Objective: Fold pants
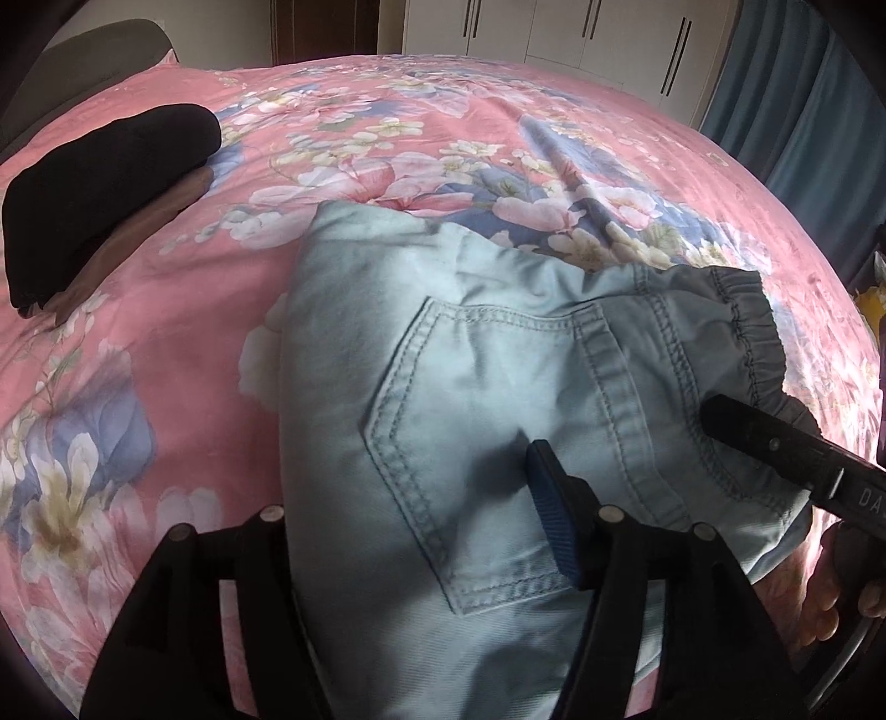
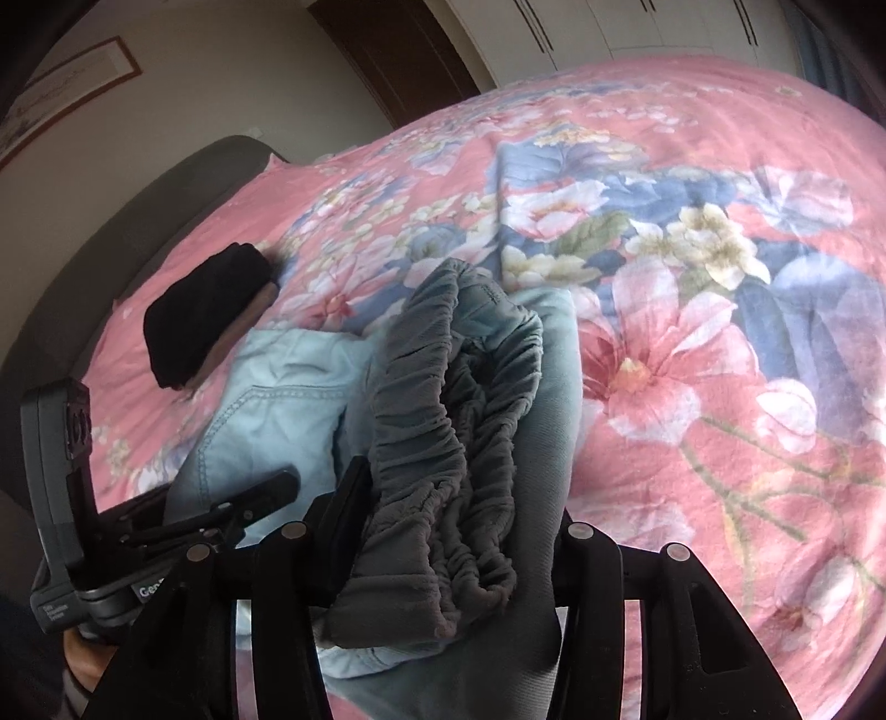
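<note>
Light blue denim pants [image 1: 443, 399] lie folded on the pink floral bedspread [image 1: 166, 332], back pocket up. Their grey elastic waistband [image 1: 747, 338] is at the right. My left gripper [image 1: 421, 526] holds the near edge of the pants; the fabric lies over its left finger and the blue-padded right finger [image 1: 554, 520] rests on top. My right gripper [image 2: 443, 554] grips the bunched grey waistband [image 2: 454, 443], and its finger shows in the left wrist view [image 1: 775, 443]. The pants also show in the right wrist view [image 2: 288, 387].
A folded black garment on a brown one [image 1: 105, 194] lies at the back left of the bed; it also shows in the right wrist view [image 2: 205, 315]. White wardrobes [image 1: 581, 33] and a blue curtain [image 1: 803, 111] stand beyond the bed. A dark headboard [image 2: 138, 221] curves behind.
</note>
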A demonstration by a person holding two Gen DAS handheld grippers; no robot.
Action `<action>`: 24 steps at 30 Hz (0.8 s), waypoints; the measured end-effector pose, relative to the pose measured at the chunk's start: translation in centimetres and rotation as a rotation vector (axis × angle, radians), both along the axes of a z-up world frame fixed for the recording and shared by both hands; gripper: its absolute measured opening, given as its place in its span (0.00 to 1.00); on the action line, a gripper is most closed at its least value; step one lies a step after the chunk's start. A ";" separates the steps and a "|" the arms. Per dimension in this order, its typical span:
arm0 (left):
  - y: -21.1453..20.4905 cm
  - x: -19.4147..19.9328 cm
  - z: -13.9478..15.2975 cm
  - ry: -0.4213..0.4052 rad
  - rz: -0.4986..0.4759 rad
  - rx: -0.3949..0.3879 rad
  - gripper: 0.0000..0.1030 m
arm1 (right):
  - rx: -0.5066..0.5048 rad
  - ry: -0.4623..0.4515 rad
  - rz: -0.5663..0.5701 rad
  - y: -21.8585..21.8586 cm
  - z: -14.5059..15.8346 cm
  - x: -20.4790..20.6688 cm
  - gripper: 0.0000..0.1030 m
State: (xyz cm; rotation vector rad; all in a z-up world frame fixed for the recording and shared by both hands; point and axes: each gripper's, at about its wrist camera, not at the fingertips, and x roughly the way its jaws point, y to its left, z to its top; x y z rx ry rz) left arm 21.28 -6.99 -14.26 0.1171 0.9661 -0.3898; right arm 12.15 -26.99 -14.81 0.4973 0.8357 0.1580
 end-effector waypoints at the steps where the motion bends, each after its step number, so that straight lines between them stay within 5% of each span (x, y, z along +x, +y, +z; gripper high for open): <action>1: 0.0 -0.1 0.0 -0.001 -0.002 0.001 0.65 | 0.010 0.009 -0.005 -0.3 -0.2 -0.1 0.54; 24: 1.3 -4.5 0.4 0.001 -0.011 0.013 0.64 | -0.120 0.040 0.026 0.3 0.6 -3.4 0.56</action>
